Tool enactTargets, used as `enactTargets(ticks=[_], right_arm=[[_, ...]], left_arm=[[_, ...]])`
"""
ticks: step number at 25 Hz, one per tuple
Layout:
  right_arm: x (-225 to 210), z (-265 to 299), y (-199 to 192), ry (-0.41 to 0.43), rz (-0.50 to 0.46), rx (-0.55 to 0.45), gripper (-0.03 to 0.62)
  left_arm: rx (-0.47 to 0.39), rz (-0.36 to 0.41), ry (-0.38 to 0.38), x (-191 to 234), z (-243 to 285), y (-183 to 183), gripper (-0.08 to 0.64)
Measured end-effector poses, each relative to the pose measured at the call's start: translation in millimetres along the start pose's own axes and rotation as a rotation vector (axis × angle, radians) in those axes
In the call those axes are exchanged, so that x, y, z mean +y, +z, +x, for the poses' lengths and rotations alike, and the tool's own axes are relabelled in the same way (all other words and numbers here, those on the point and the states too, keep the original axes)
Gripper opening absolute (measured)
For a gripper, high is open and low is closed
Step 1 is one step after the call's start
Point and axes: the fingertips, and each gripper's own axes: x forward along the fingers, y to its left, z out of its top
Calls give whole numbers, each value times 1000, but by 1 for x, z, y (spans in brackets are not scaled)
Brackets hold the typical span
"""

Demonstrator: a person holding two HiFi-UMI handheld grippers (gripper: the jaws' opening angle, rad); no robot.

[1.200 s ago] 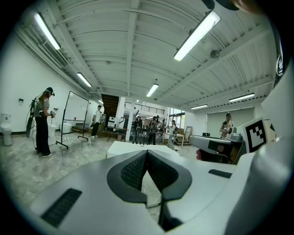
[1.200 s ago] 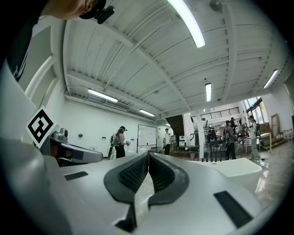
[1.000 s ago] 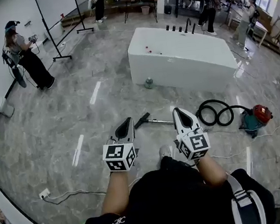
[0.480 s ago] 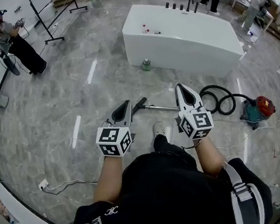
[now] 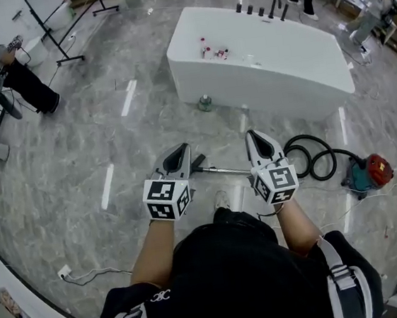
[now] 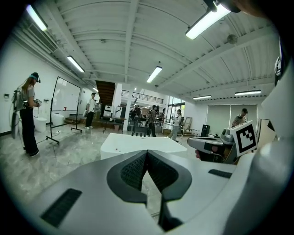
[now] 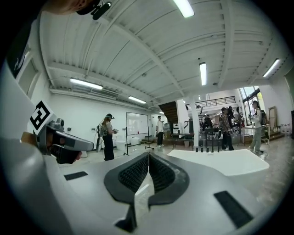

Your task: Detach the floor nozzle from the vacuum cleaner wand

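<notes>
The vacuum's metal wand (image 5: 228, 170) lies on the grey floor in the head view, with its black floor nozzle (image 5: 199, 163) at the left end, partly hidden behind my left gripper. A black hose (image 5: 311, 157) coils from it to the teal and red vacuum body (image 5: 365, 171). My left gripper (image 5: 176, 154) hovers shut and empty above the nozzle. My right gripper (image 5: 256, 141) hovers shut and empty above the wand's right part. Both gripper views point level across the room, with their jaws pressed together and the wand out of sight.
A white freestanding bathtub (image 5: 258, 59) stands beyond the vacuum, with a small green bottle (image 5: 206, 103) on the floor at its base. A person (image 5: 10, 69) stands at the far left near a stand. A cable (image 5: 90, 272) trails at the lower left.
I have walked closer to the vacuum and tub. Both grippers moved forward and now hang over the nozzle and wand, still shut.
</notes>
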Motion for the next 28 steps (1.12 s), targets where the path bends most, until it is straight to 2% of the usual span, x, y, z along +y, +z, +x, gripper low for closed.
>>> enactTargets(ticks=[5,8,10,14,16,17,20,24,28], right_arm=[[-24,56,3,107,-20,49,15],[-33,85,-17,192,-47,104,15],[-37,102,-30,209,-61,136,15],[-52,129,-65,151,-68,196,15],[-53,146,-91,166,-99,257,17],[-52,154,-106,185,-115,292,18],[-43,179,-157,264,-151,401,84],[-13,209,-229,412,-246,492,139],[19,229,-324,524,-286,610,163]], left_arm=[[22,-29,0,16,66,24,9],[19,-51,15,23,94,30,9],[44,-48,35,31,105,23,9],[125,-83,56,49,120,-14,9],[134,-101,86,65,129,-29,9],[133,-104,106,76,135,-36,9],[165,-89,123,102,155,-68,9],[233,-125,94,130,177,-129,9],[298,-173,52,149,195,-204,9]])
